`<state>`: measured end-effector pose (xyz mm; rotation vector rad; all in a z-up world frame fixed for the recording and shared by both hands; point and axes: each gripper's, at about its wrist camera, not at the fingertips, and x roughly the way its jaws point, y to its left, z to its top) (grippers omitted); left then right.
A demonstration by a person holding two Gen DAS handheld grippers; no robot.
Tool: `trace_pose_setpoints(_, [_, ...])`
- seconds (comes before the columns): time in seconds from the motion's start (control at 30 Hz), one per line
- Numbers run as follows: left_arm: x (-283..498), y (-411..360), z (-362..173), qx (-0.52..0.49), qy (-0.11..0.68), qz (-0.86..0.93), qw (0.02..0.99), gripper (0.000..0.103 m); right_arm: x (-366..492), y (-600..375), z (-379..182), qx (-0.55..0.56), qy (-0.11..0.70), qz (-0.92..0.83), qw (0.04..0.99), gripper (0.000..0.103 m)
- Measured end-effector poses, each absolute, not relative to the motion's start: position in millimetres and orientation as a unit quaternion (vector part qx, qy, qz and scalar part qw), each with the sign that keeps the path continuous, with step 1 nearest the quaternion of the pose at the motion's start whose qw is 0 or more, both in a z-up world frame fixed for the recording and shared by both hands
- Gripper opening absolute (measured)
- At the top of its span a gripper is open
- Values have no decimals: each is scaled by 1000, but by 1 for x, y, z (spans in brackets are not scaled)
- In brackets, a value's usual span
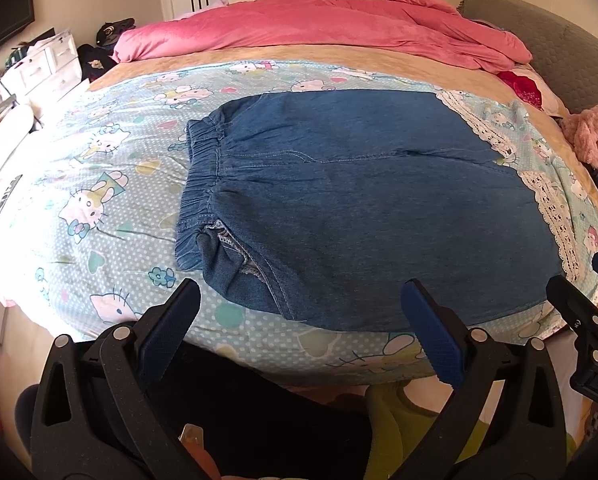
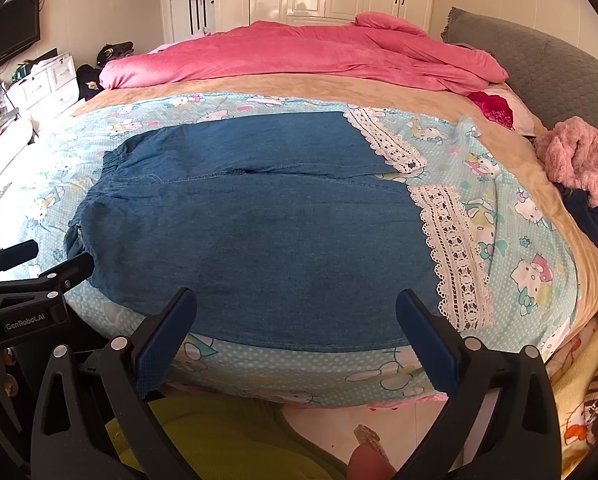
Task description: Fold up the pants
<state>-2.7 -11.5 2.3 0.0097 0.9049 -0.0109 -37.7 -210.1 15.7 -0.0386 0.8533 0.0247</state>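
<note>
Two denim legs lying flat side by side on the cartoon-print sheet [image 2: 539, 216] of the bed: pants [image 2: 259, 240] looking soft, light and limp, likely sagging unless pinched at both ends. Best holds probably the gathered waistband [image 1: 201, 184] at nine o'clock and the lace hems [image 2: 455, 256] at three o'clock. Left gripper [image 1: 301, 308] and right gripper [image 2: 297, 312] both hovering at the near edge, fingers spread wide, gripping nothing. Left view showing the waistband and pocket opening clearly; right view showing both lace hems in full.

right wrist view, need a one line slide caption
Open right tongs hover at the near edge of blue denim pants with white lace cuffs, spread flat on a cartoon-print sheet.
</note>
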Motion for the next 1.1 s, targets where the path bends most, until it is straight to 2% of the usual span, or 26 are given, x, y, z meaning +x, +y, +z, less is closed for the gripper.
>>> trace_pose_setpoints(0.73, [6,-12,0,9,442,-4,897,95,-29,-208,12,-19,422,17,906,99])
trace_pose_setpoints(1.1, [37,-9,0,5,452,-6,892,95,1,-215,13,-13,423,21,906,99])
